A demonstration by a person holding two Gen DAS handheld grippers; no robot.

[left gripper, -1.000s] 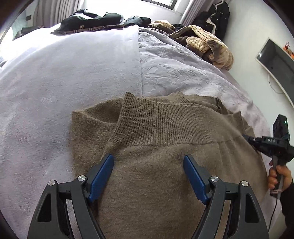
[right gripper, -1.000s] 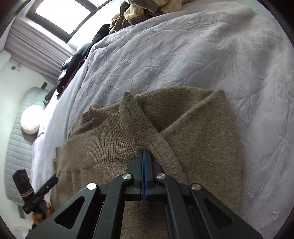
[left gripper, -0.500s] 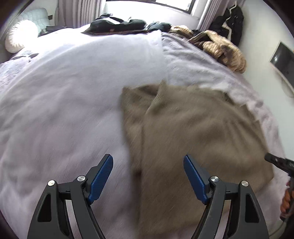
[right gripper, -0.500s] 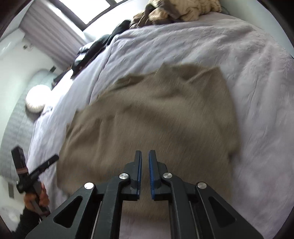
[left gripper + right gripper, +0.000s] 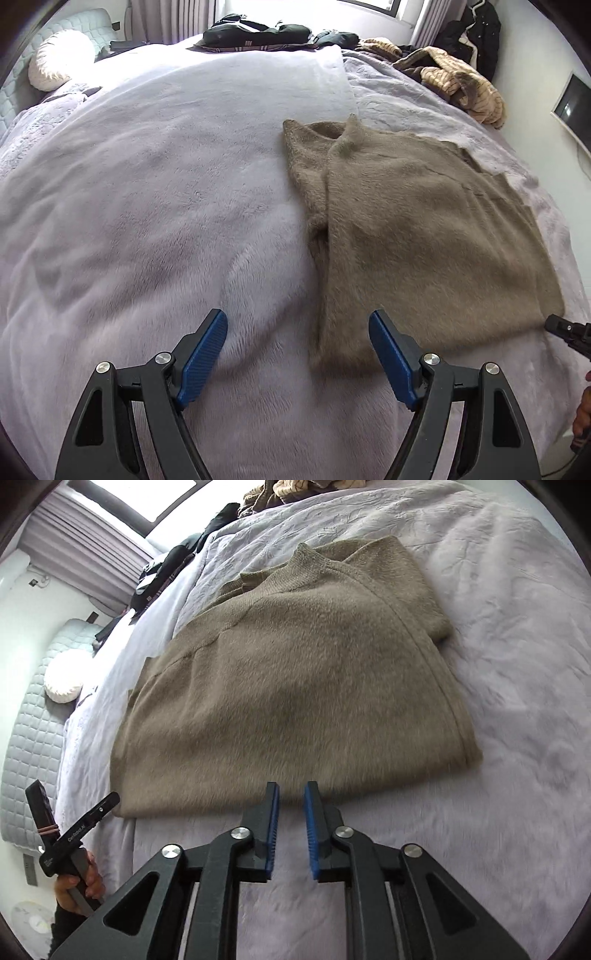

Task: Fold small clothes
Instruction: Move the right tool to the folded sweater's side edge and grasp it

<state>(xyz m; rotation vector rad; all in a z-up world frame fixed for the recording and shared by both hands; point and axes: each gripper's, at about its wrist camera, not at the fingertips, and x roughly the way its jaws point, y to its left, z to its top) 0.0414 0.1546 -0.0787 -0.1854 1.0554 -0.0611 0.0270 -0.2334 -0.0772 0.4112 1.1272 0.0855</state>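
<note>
A folded brown knitted sweater [image 5: 417,229] lies flat on the lilac bed cover [image 5: 147,206], its ribbed collar pointing to the far side. It also shows in the right wrist view [image 5: 295,679]. My left gripper [image 5: 298,354] is wide open and empty, just short of the sweater's near left corner. My right gripper [image 5: 291,830] is open by a narrow gap and empty, at the sweater's near edge. The left gripper's tip and the hand holding it show in the right wrist view [image 5: 74,838].
A pile of tan and striped clothes [image 5: 454,81] lies at the far right of the bed. Dark clothes [image 5: 258,31] lie at the far edge under the window. A round white cushion [image 5: 59,62] sits by the quilted headboard. A wall screen [image 5: 576,107] hangs at right.
My right gripper has let go of the sweater fold and opened slightly. Both grippers have pulled back from the sweater toward its near edge; the left one also shifted left.
</note>
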